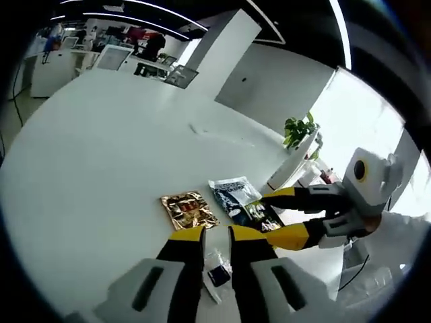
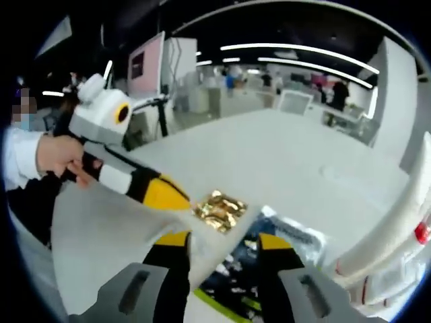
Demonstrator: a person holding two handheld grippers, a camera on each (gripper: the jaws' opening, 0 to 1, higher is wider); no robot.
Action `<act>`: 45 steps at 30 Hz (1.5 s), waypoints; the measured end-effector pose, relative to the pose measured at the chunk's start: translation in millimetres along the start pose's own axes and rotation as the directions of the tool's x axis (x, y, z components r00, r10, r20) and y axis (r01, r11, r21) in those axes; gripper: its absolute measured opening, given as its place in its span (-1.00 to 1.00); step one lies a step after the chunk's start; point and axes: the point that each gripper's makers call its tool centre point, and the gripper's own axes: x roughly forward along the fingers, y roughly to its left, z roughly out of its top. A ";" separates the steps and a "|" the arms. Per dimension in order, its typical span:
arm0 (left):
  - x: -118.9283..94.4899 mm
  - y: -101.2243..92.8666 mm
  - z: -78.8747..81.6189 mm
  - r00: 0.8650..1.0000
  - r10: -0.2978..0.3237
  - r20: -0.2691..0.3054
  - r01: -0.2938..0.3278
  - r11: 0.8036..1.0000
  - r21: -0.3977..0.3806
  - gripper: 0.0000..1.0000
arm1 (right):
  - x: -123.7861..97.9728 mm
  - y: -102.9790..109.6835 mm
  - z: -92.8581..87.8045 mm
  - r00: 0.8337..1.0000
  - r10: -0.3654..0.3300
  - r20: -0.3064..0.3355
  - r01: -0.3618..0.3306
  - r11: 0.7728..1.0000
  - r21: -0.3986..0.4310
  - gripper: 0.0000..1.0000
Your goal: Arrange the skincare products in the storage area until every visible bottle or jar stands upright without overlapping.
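My left gripper (image 1: 217, 245) is shut on a white sachet (image 1: 217, 272) with a dark blue label, held above the white table (image 1: 101, 168). In the right gripper view this left gripper (image 2: 176, 200) comes in from the left, and the white sachet (image 2: 219, 239) hangs between my own wide jaws. My right gripper (image 2: 223, 250) stands open over a dark packet (image 2: 232, 286) with a green edge. In the left gripper view the right gripper (image 1: 266, 217) straddles that dark packet (image 1: 259, 214). A gold foil packet (image 1: 188, 210) (image 2: 219, 208) and a blue-patterned clear packet (image 1: 232, 190) (image 2: 300, 232) lie flat beside it.
A potted plant (image 1: 300, 131) stands beyond the table's far right edge, by a white rack (image 2: 394, 225). A person's hand (image 2: 57, 155) holds the left gripper. The white tabletop stretches wide to the far side, with desks and screens (image 1: 114, 57) behind.
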 end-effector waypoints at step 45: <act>-53.4 -78.7 -20.7 0.996 -0.036 -0.079 0.066 0.902 0.427 0.35 | -83.6 9.1 4.0 0.998 0.002 0.056 0.008 0.985 -0.171 0.69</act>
